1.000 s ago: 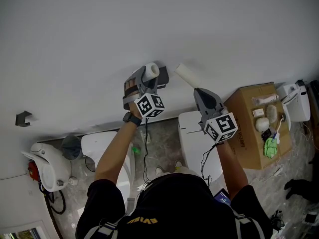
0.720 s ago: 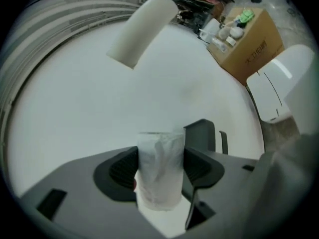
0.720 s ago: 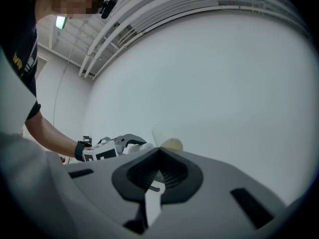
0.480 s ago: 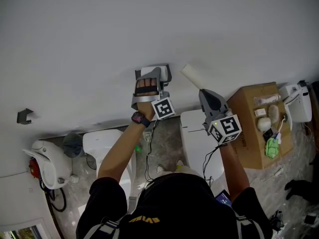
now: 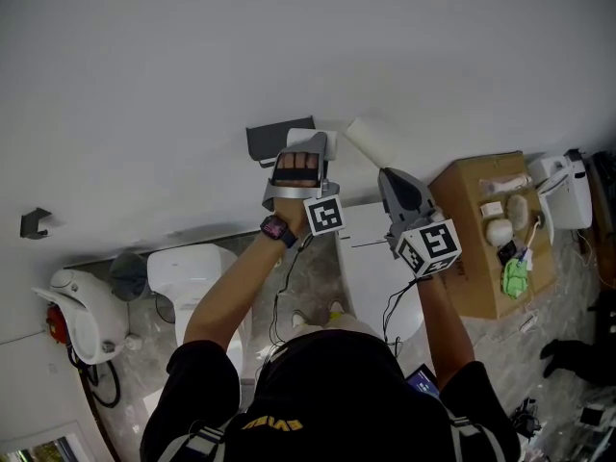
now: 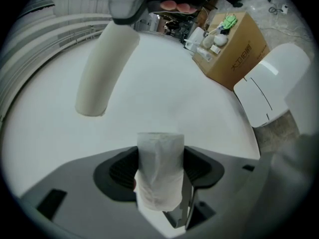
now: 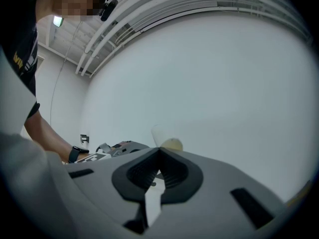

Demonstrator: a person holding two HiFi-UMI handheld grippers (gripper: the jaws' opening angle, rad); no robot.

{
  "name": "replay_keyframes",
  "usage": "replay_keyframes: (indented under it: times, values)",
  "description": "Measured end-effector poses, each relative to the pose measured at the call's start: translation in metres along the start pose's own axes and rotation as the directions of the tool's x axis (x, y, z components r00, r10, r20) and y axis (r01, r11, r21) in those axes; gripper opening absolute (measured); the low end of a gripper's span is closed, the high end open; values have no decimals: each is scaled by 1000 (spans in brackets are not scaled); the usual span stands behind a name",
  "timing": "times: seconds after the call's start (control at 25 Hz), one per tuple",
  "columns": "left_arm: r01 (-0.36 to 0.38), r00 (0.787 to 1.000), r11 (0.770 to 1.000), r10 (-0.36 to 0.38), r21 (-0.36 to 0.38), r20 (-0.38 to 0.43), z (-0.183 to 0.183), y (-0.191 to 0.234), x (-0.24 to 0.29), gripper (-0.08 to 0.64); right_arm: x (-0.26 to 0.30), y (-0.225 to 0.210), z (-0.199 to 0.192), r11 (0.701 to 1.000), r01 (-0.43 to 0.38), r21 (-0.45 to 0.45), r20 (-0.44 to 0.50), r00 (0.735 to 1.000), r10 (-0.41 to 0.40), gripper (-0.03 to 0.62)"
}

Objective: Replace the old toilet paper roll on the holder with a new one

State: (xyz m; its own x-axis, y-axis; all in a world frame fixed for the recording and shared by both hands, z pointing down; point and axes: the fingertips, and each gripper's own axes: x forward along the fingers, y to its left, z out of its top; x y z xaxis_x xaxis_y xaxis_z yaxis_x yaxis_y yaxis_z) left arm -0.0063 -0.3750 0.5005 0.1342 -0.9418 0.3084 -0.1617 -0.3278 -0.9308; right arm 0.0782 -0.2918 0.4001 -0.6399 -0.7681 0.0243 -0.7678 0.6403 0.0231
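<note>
My left gripper point(image 5: 300, 152) is shut on a new white toilet paper roll point(image 6: 159, 176), which stands between its pads close to the white wall. In the head view that roll point(image 5: 313, 142) sits just right of the grey wall holder point(image 5: 277, 140). My right gripper point(image 5: 387, 174) is to the right, jaws shut, with a cream old roll tube point(image 5: 371, 142) sticking out from its tip toward the wall. From the left gripper view the tube point(image 6: 105, 68) hangs from the right gripper. The right gripper view point(image 7: 159, 151) shows only the tube's end point(image 7: 171, 144) beyond the shut jaws.
Below the holder stands a white toilet point(image 5: 371, 263), with another toilet point(image 5: 192, 277) to the left. A cardboard box point(image 5: 472, 248) with small items on top is at the right, next to a white device point(image 5: 563, 191). A small hook point(image 5: 34, 222) is on the wall at far left.
My left gripper has rolled its wrist and shifted rightward and lower along the wall with the new roll, leaving the grey holder showing to its left. The right gripper has stayed put.
</note>
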Motion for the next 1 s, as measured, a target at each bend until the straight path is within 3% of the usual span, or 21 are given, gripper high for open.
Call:
replay_keyframes:
  times: [0.08,0.2,0.4,0.68,0.8,1.0]
  values:
    - [-2,1000,1000,2,18,18,7,-2,-3,282,-3,-3,3,1000,13,-8,2,1000,-13,-8]
    - [-83,997,990,83,117,2,9,5,-8,282,-8,-8,3,999,28,-15,-2,1000,-28,-8]
    - [-108,994,974,100,198,49,31,-13,-14,282,-12,-10,-1,999,35,-10,-14,999,-35,-8]
    - [-90,992,977,70,194,105,46,-41,-7,284,-10,-5,-4,999,34,-11,-25,999,-34,-8]
    - [-93,994,963,75,252,80,39,-55,4,284,-10,-6,-5,999,37,-19,-32,999,-37,-8]
    - [-35,999,966,25,257,39,23,-82,24,284,-12,-11,-10,999,49,-16,-47,998,-49,-8]
